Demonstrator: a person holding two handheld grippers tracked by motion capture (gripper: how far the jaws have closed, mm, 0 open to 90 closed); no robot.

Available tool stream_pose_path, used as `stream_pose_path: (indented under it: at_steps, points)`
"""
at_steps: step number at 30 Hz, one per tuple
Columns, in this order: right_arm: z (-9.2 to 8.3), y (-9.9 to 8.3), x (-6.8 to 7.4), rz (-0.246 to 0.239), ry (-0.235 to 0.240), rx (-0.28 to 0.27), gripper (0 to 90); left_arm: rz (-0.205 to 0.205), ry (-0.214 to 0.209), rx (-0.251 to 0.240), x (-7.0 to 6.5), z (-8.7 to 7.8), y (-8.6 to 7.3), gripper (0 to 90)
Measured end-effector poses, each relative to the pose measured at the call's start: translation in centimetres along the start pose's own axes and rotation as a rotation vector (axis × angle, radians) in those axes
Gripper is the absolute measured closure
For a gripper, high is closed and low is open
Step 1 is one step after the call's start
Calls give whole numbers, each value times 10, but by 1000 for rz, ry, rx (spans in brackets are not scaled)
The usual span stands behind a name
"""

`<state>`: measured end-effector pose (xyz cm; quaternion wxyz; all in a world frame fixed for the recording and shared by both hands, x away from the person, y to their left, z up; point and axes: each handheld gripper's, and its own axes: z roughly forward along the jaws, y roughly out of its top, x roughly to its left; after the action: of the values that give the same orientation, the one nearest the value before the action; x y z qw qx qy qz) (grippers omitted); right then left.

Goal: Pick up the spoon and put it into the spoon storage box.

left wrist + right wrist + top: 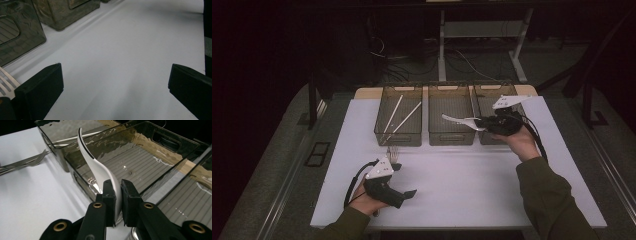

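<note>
at the left of the high view, the left gripper (404,194) rests low on the white table (462,185) in the person's left hand (362,200). its jaws stand wide apart with nothing but bare table between them, as the left gripper view shows. a metal fork (393,152) lies on the table just beyond it, in front of the left bin (398,116), which holds two pale chopsticks (404,118). the middle bin (451,114) stands next, its ribbed floor bare. the white spoon (460,121) hangs in the air over the near edge of the middle bin, its handle pointing left. the right gripper (482,122) has its jaws clamped on the spoon's bowl end; in the right gripper view the black pads (109,195) pinch the spoon (100,170) from both sides. the right hand (519,140) holds this gripper in front of the right bin (492,100).
</note>
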<state>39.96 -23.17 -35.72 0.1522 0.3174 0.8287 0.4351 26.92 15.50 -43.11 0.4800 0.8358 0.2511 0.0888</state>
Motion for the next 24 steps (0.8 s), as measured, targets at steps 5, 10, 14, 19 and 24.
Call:
stream_pose_path:
  at_steps: [5,10,14,19,24]
  points:
    - [16,6,-1,-9,-2,23,821,3,1,0,0,-1,0,0]
    - [34,7,0,-4,-11,54,820,3,-1,0,0,-1,0,0]
    - [44,5,-2,4,-11,78,818,5,-2,1,0,-1,0,0]
    - [52,2,-4,26,-7,98,776,4,0,0,0,-1,0,0]
    - [48,3,-6,57,1,64,688,4,0,1,0,-1,0,0]
